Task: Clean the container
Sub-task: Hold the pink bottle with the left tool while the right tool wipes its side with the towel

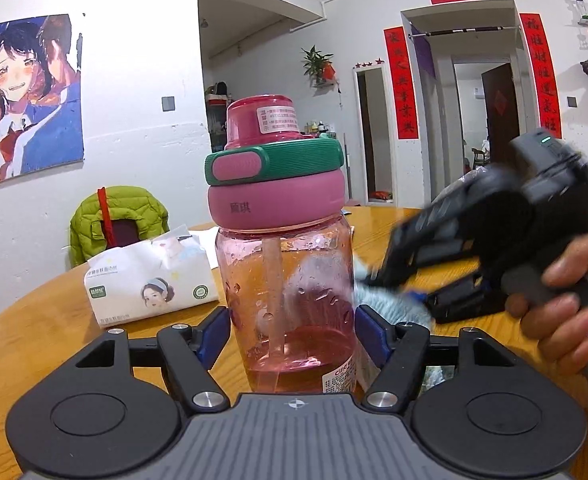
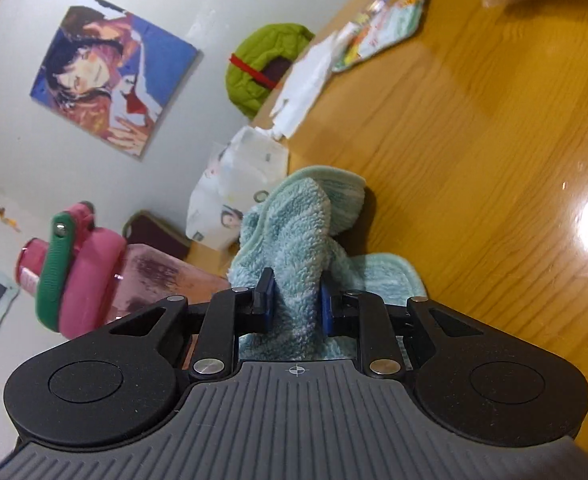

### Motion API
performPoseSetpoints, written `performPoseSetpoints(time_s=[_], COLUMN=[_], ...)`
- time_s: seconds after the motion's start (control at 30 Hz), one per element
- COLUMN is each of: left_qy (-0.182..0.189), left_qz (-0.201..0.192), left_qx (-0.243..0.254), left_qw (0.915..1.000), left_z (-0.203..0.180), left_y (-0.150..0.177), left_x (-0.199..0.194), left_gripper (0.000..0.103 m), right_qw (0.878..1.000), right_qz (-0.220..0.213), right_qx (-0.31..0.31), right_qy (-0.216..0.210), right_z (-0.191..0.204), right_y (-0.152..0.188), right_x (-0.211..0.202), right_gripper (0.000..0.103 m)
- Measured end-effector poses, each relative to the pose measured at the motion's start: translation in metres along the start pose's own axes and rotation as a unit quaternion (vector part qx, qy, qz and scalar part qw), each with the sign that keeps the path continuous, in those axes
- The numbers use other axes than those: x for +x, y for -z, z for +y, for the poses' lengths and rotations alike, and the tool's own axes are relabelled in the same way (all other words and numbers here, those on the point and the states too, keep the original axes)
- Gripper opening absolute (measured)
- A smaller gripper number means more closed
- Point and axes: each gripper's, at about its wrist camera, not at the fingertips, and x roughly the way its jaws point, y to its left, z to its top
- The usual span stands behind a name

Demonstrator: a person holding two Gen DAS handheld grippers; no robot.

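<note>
Fingers first: my left fingers (image 1: 294, 332) are clamped on the lower body of the bottle (image 1: 284, 240), one blue pad against each side, so the bottle stands upright on the worktop (image 1: 34, 320) with its long axis vertical and its pink and green lid on. A little liquid sits in the bottom, and droplets cling to the wall. Left of it lies a tissue pack (image 1: 150, 276); I leave that alone. Moving right, my right fingers (image 2: 294, 300) are pinched on a bunched blue cloth (image 2: 294, 232), which bulges out ahead of the pads and trails onto the wood. From the left camera that right tool is blurred, with a hand (image 1: 565, 300) around its grip, and the cloth sits just beside the bottle's right wall; I cannot tell whether it already touches. As I judge it, the wipe turns on this: the bottle lies to the left of my cloth hand, so the cloth must press sideways and run up and down the wall while the left hand braces it.
</note>
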Motion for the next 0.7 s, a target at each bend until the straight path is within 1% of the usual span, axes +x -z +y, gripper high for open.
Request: performPoseSetpoints(time_s=[0.07, 0.1, 0.13, 0.17, 0.23, 0.3, 0.33, 0.43, 0.47, 0.53, 0.6, 0.63, 0.7], left_qy=[0.0, -0.001, -0.002, -0.002, -0.004, 0.002, 0.004, 0.004, 0.001, -0.013, -0.039, -0.047, -0.033], left_qz=[0.0, 0.0, 0.0, 0.0, 0.001, 0.0, -0.001, 0.005, 0.008, 0.009, 0.005, 0.004, 0.003], left_qx=[-0.001, 0.0, 0.001, 0.002, 0.003, -0.002, -0.005, -0.014, -0.018, -0.02, -0.013, -0.009, -0.001], left_qw=[1.0, 1.0, 1.0, 1.0, 1.0, 1.0, 1.0, 0.9999, 0.9998, 0.9997, 0.9991, 0.9988, 0.9995], left_z=[0.0, -0.001, -0.001, -0.002, -0.002, 0.002, 0.003, 0.003, 0.002, -0.005, -0.015, -0.02, -0.026], left_y=[0.0, 0.0, 0.0, -0.001, -0.001, -0.001, -0.001, 0.0, 0.0, -0.001, -0.003, -0.004, -0.003], left_x=[0.0, 0.0, 0.001, 0.001, 0.003, 0.004, 0.004, 0.004, 0.003, -0.005, -0.011, -0.014, -0.015], left_gripper=[0.066, 0.066, 0.066, 0.066, 0.066, 0.066, 0.066, 0.065, 0.071, 0.079, 0.079, 0.078, 0.077], right_qw=[0.997, 0.991, 0.981, 0.978, 0.988, 0.997, 1.0, 0.999, 0.999, 1.0, 0.999, 0.998, 0.996], right_qz=[-0.027, -0.039, -0.05, -0.053, -0.035, -0.013, 0.009, 0.018, 0.008, -0.019, -0.046, -0.059, -0.067], right_qx=[0.03, 0.045, 0.06, 0.062, 0.048, 0.037, 0.022, -0.001, -0.013, -0.014, 0.003, 0.012, 0.03], right_qy=[-0.069, -0.123, -0.176, -0.193, -0.144, -0.064, -0.009, 0.027, 0.029, 0.016, -0.009, -0.022, -0.045], right_z=[-0.003, -0.004, -0.005, -0.005, -0.001, -0.002, -0.004, -0.004, -0.001, 0.0, -0.004, -0.005, -0.008], right_y=[-0.006, -0.008, -0.011, -0.011, -0.006, -0.003, -0.003, -0.002, -0.002, -0.004, -0.009, -0.012, -0.02], right_x=[-0.014, -0.021, -0.029, -0.032, -0.023, -0.007, 0.001, 0.006, 0.003, -0.003, -0.005, -0.006, -0.002], right_gripper=[0.022, 0.022, 0.022, 0.022, 0.023, 0.023, 0.023, 0.023, 0.023, 0.023, 0.023, 0.023, 0.023])
